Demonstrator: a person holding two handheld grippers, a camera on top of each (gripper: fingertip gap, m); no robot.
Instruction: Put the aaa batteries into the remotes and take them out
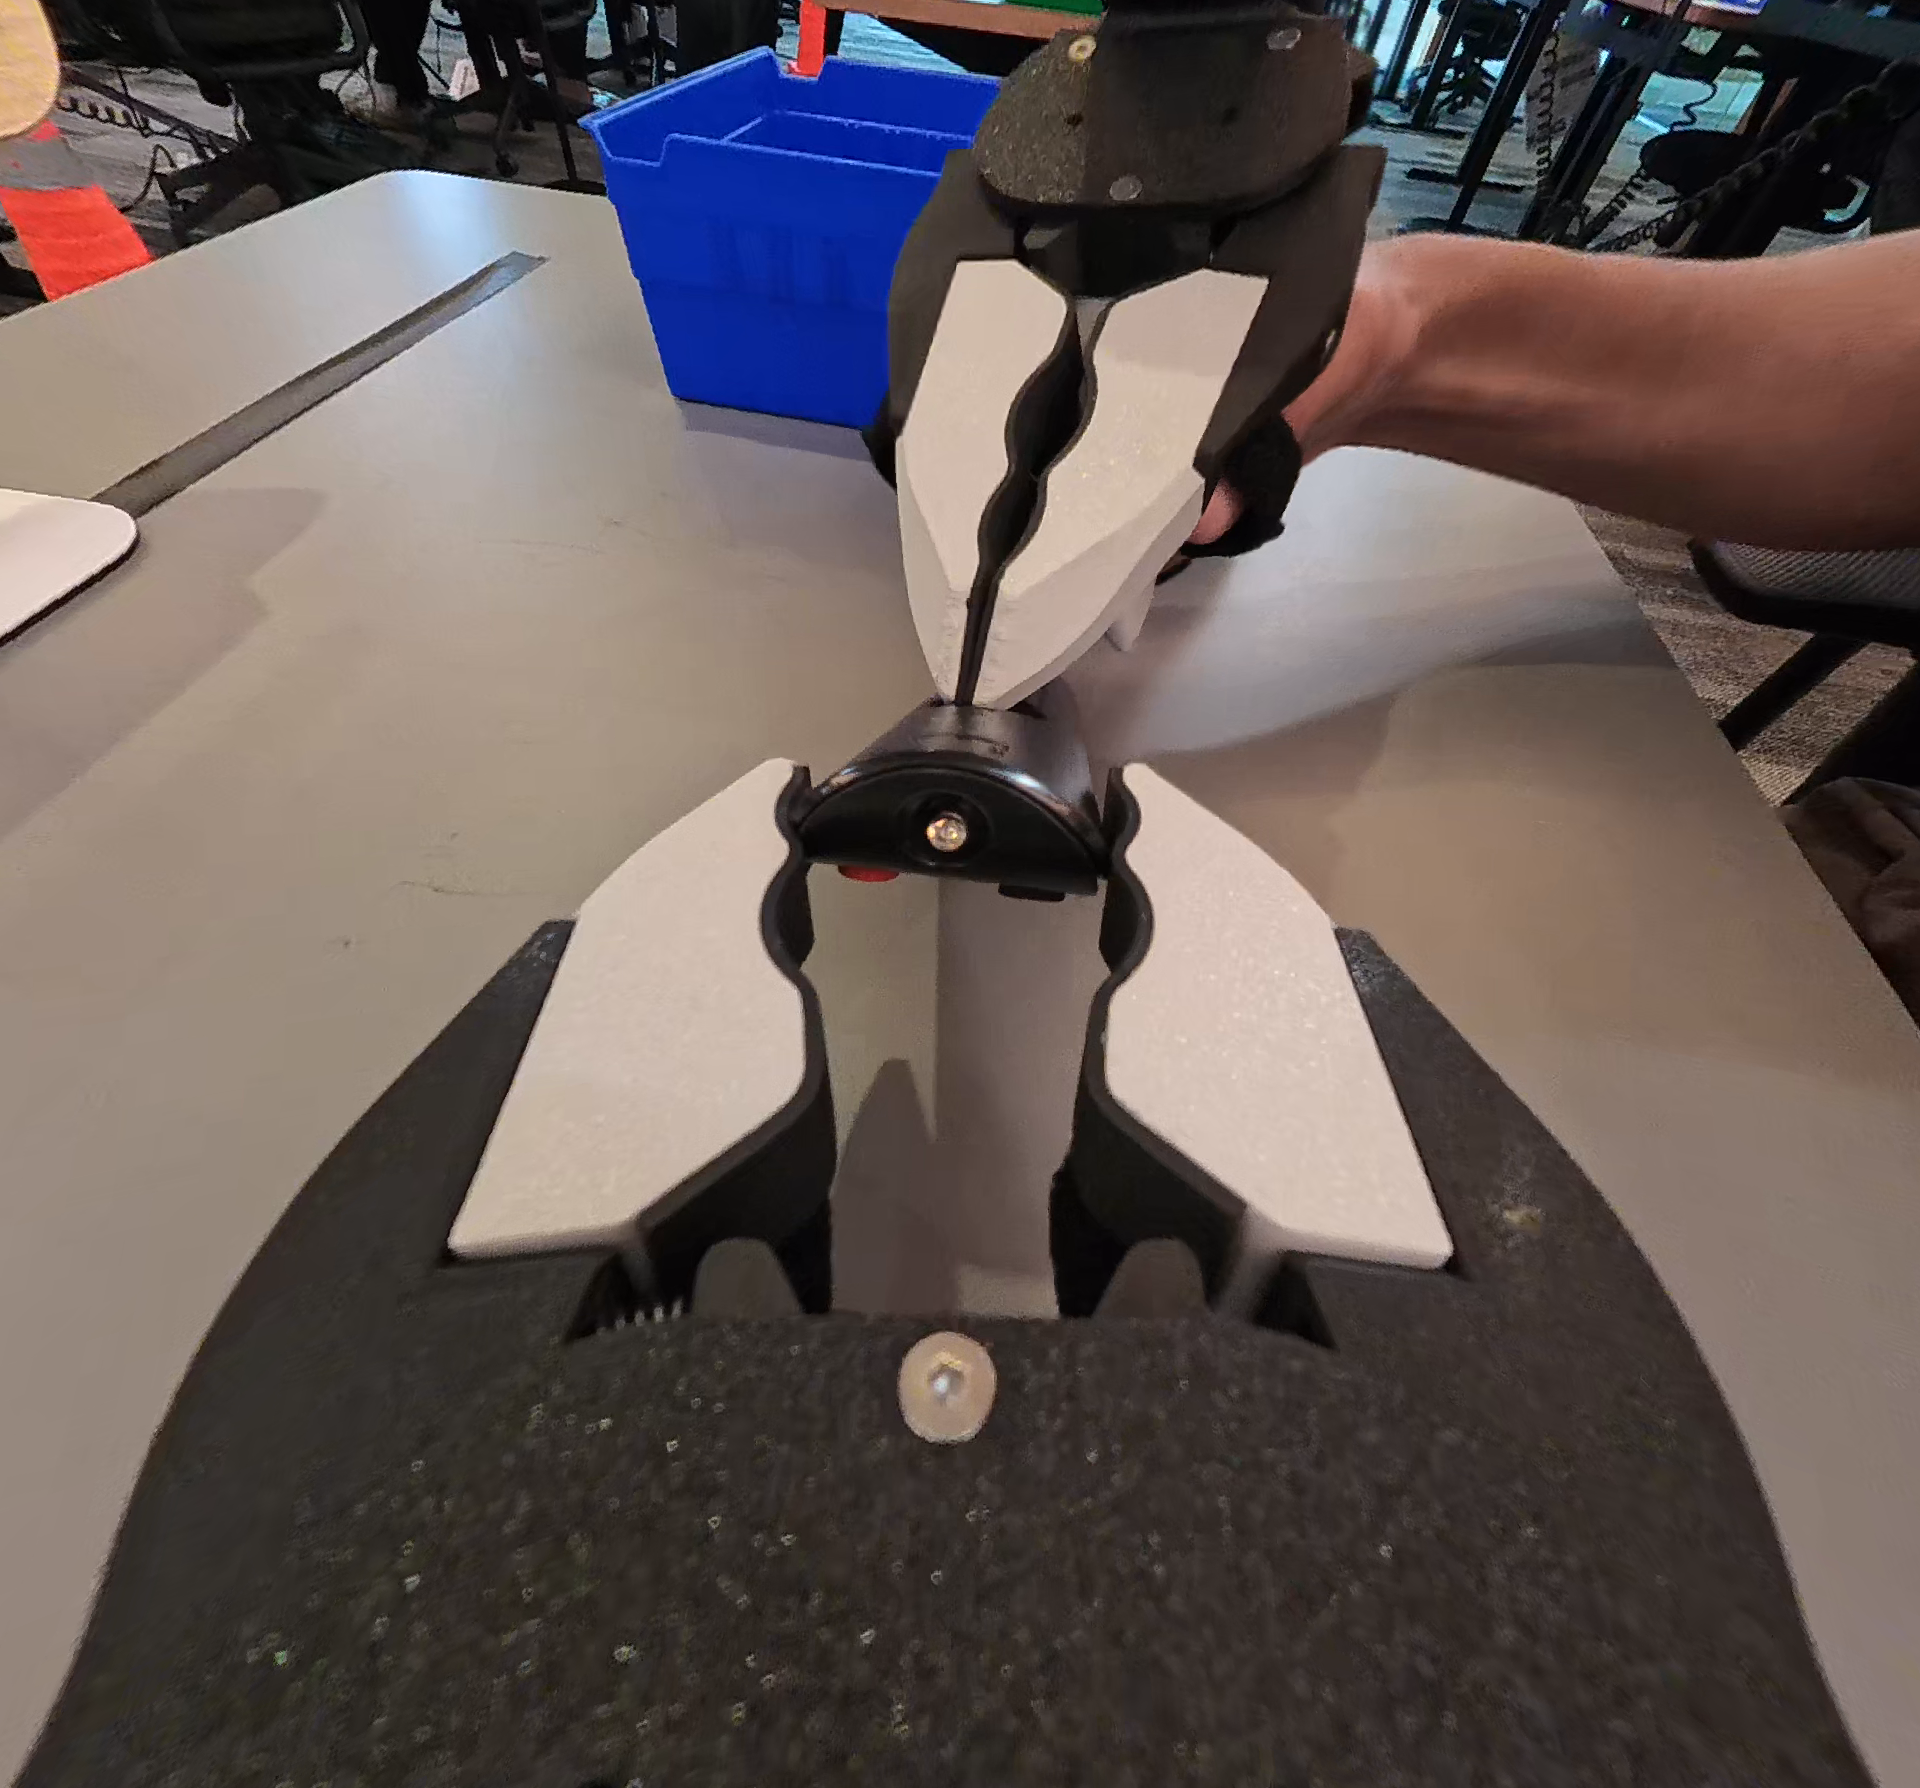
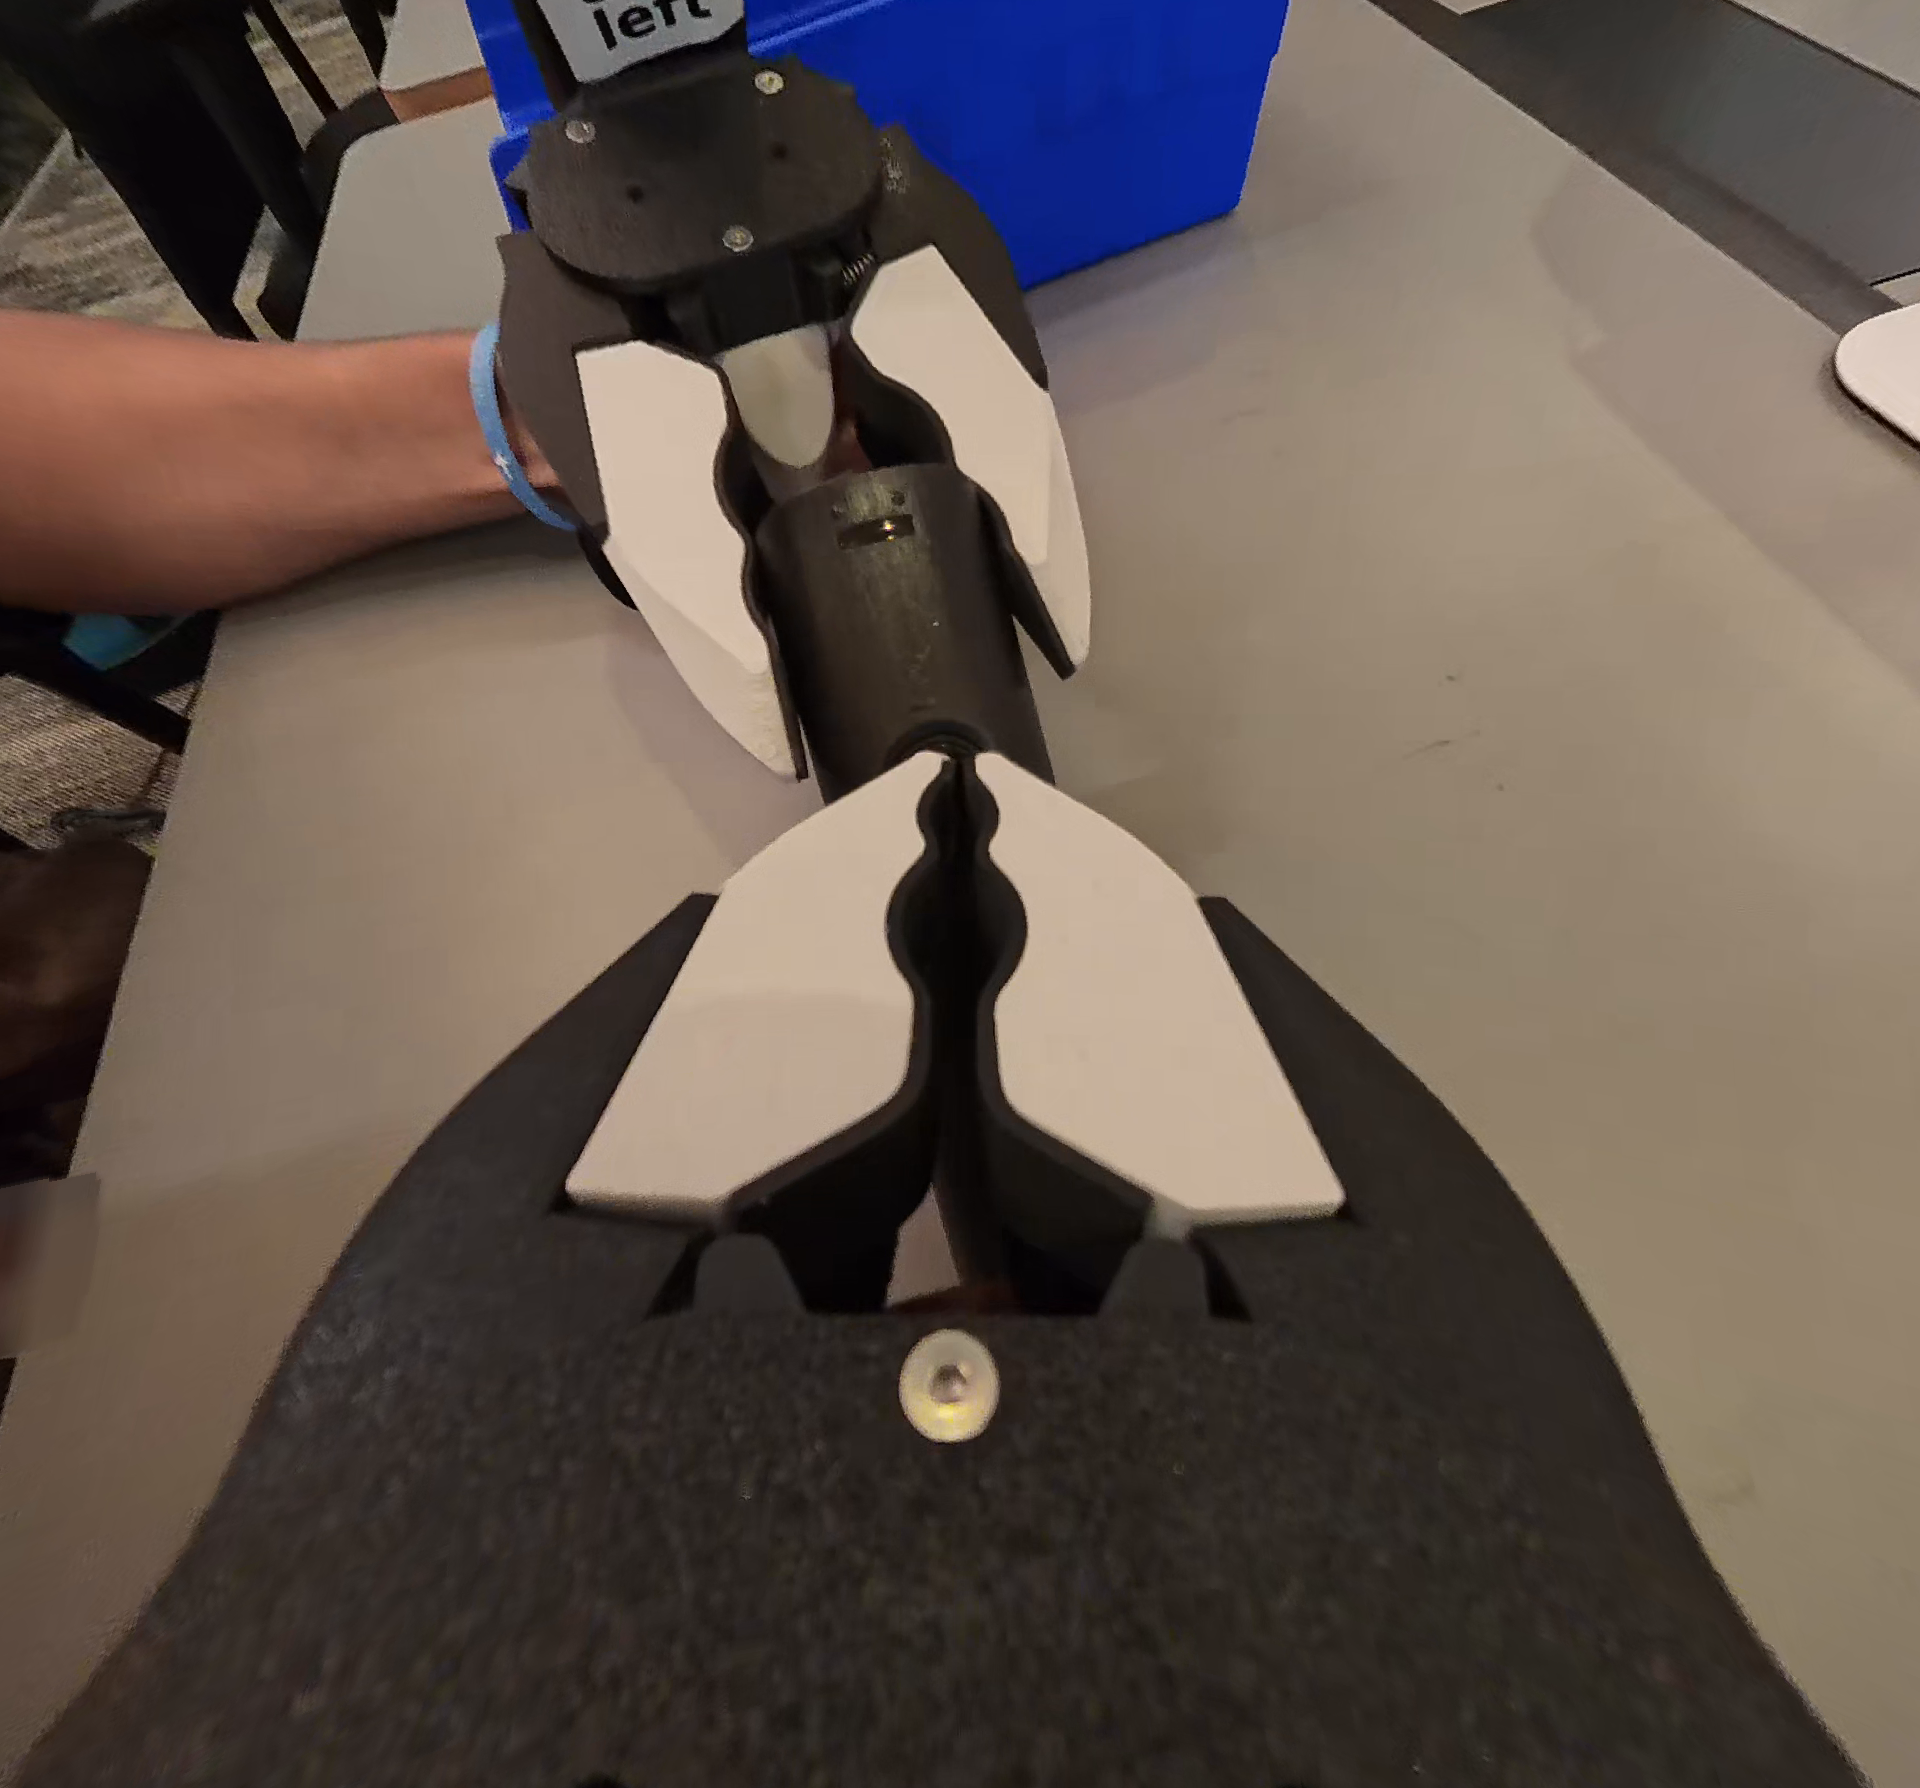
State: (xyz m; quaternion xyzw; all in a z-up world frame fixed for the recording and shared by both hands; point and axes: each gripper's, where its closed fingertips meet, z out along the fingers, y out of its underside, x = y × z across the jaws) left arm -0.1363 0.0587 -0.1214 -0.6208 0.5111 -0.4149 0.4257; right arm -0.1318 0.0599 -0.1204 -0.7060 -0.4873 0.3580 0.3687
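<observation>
Remote (image 1: 951,808) first: it is a black one, and I have it clamped by its sides between the two fingers of my left gripper (image 1: 951,829), held just above the grey table (image 1: 364,803). In the left wrist view its rounded front end faces the camera, with a small clear bulb in the middle and a red button showing on the underside. In the right wrist view I see its smooth curved back running toward me from between the left gripper's white fingers (image 2: 675,533). My right gripper (image 2: 951,772) has its fingers pressed together, with the tips touching the top of the remote's back near the end closest to that camera; whether they pinch any edge there I cannot tell. From the left wrist view it comes down steeply onto the remote from above. A blue bin (image 1: 769,211) stands on the table behind both grippers. A bare forearm (image 2: 239,460) with a light blue wristband (image 2: 504,439) reaches in behind the left gripper. I see no batteries in either view.
</observation>
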